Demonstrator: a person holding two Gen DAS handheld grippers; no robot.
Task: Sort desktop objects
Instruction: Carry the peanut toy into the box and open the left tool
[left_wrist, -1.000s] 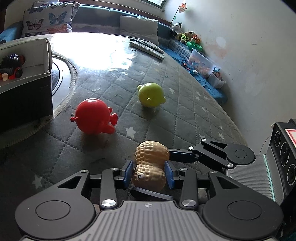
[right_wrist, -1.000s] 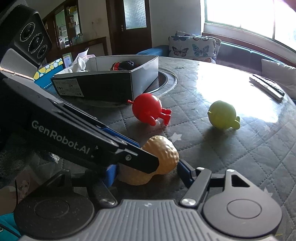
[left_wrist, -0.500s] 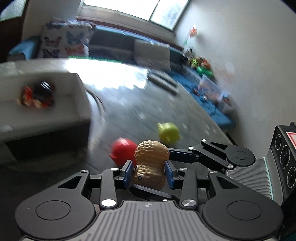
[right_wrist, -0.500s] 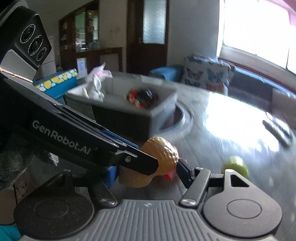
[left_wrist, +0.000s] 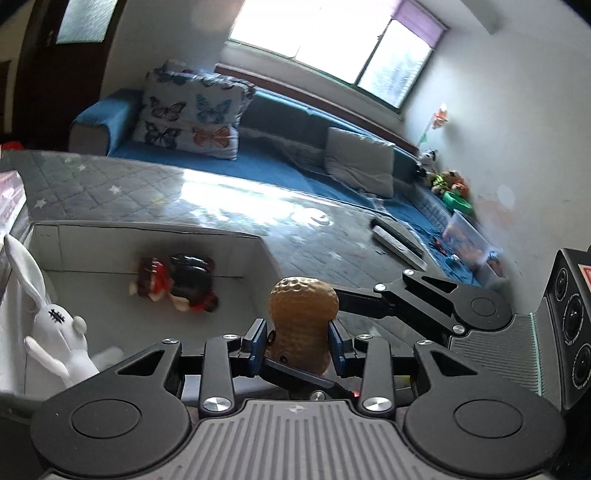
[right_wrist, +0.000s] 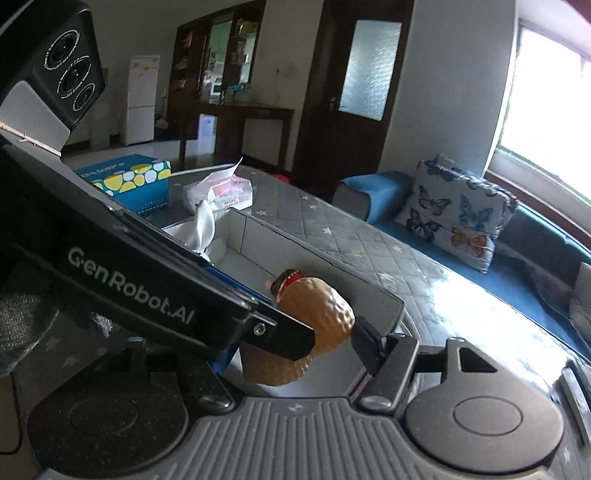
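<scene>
A: Where's the peanut toy (left_wrist: 301, 325)?

B: Pinched between the blue pads of the left claw (left_wrist: 298, 345), held in the air at the near edge of the white box (left_wrist: 147, 236). This looks like the carry-and-drop step.

A: And the right claw (right_wrist: 299, 354)?

B: Its fingers stand on either side of the same peanut; whether they touch it, I cannot tell.

A: Next?

B: Probably ease forward over the box, beside the white rabbit (left_wrist: 59, 332) and the dark red toy (left_wrist: 177, 282), then release; nothing else on the tabletop (left_wrist: 295, 229) matters yet
</scene>
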